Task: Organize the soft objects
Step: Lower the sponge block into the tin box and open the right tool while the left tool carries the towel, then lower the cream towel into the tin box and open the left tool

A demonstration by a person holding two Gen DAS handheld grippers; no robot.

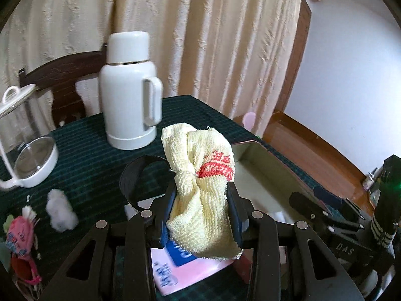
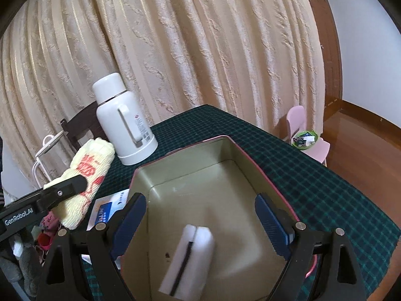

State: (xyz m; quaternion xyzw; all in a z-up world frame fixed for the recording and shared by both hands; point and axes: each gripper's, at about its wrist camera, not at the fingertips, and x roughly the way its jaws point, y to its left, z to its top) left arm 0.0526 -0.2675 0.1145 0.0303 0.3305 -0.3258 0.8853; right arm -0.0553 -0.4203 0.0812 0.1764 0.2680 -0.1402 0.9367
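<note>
My left gripper (image 1: 201, 193) is shut on a pale yellow towel (image 1: 198, 208) with red print, bunched and held up above the green checked tablecloth. From the right wrist view the same towel (image 2: 82, 175) hangs left of the tin, pinched by a black finger (image 2: 67, 186). An open metal tin (image 2: 193, 173) with a pink rim sits on the table, with a white foam block (image 2: 190, 258) lying in it. My right gripper (image 2: 200, 200) is open, its blue pads spread wide over the tin's near end with nothing between them. In the left wrist view the tin (image 1: 260, 168) lies right of the towel.
A white thermos jug (image 1: 130, 92) stands at the back, and a glass kettle (image 1: 25, 155) stands at the left. A white cotton wad (image 1: 60, 213) and a pink soft toy (image 1: 20, 235) lie front left. A pink packet (image 1: 185, 273) lies under the towel. A pink child's chair (image 2: 300, 130) stands beyond the table's right edge.
</note>
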